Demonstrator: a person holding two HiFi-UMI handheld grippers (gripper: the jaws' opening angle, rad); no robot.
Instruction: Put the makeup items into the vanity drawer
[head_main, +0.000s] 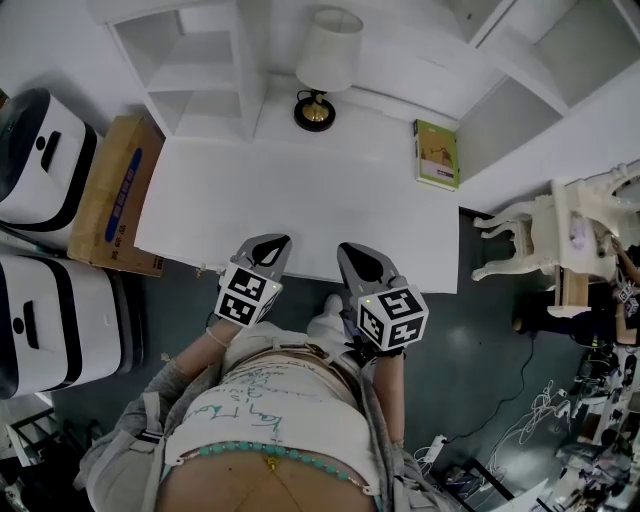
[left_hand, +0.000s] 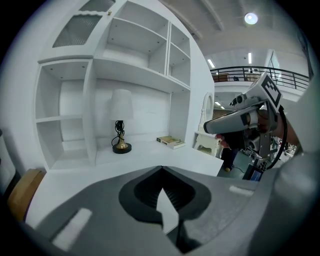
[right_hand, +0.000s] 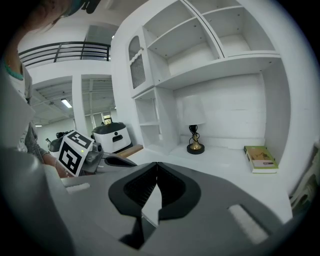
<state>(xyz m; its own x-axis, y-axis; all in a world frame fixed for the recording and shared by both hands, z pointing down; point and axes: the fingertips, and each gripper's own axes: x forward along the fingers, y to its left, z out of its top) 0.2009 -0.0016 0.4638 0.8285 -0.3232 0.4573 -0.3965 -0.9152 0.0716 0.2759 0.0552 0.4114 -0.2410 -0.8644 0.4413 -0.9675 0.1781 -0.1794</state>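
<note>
I hold my left gripper (head_main: 268, 245) and right gripper (head_main: 352, 252), jaws closed and empty, at the tabletop's (head_main: 300, 195) near edge; no makeup visible to judge.

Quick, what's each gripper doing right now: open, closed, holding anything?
Left gripper: closed, holding nothing.
Right gripper: closed, holding nothing.

One lamp (head_main: 326, 62), one book (head_main: 437, 153), one cardboard box (head_main: 113, 196) — two machines (head_main: 40, 150) (head_main: 50, 320), two hand-held grippers (head_main: 268, 247) (head_main: 357, 257).

Grey shells on left tool (head_main: 279, 243), right tool (head_main: 347, 250); black-white marker cubes (head_main: 247, 295). Grey cardigan sleeves (head_main: 128, 442), white scribbled top (head_main: 262, 408), turquoise beads (head_main: 300, 461).
</note>
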